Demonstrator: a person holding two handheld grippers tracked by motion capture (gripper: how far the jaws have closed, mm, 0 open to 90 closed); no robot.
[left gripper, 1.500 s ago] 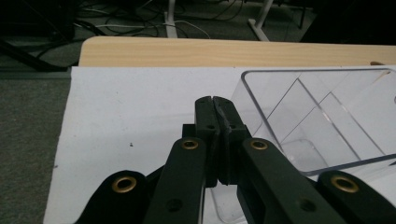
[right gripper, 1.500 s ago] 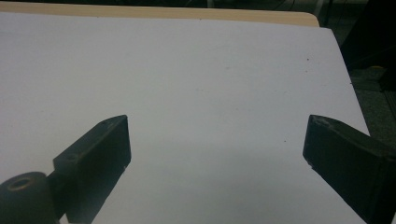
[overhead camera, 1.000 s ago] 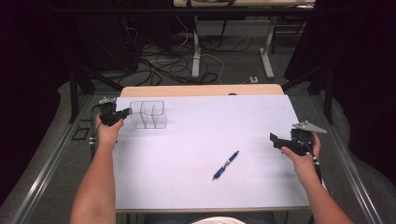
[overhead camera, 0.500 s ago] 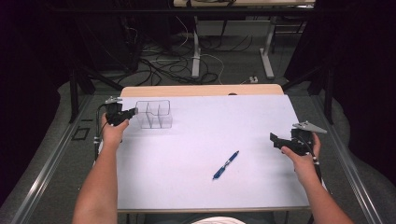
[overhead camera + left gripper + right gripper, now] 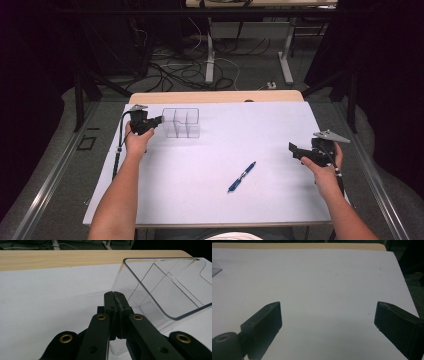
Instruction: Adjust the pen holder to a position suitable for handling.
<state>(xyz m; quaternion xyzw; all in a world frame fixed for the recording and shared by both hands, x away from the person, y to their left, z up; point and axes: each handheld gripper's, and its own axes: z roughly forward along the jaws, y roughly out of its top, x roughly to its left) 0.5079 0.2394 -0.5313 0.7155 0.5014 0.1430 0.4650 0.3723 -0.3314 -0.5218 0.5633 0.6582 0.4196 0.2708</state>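
A clear plastic organizer (image 5: 181, 122) with several compartments stands at the back left of the white table top (image 5: 260, 130). My left gripper (image 5: 161, 120) is shut on its left wall. In the left gripper view the jaws (image 5: 115, 296) pinch the organizer (image 5: 162, 287) at its near wall, and it looks tilted. A blue pen (image 5: 242, 177) lies diagonally near the table's middle front. My right gripper (image 5: 293, 148) hovers open at the right edge, well right of the pen. Only bare white surface lies between its jaws (image 5: 327, 315).
A wooden strip (image 5: 215, 96) runs along the table's far edge. Beyond it are cables (image 5: 175, 70) and table legs on the dark floor. A corner of the organizer (image 5: 215, 266) shows at the left in the right gripper view.
My left gripper has slid the organizer to the right along the back of the table. The right gripper and the pen have stayed put.
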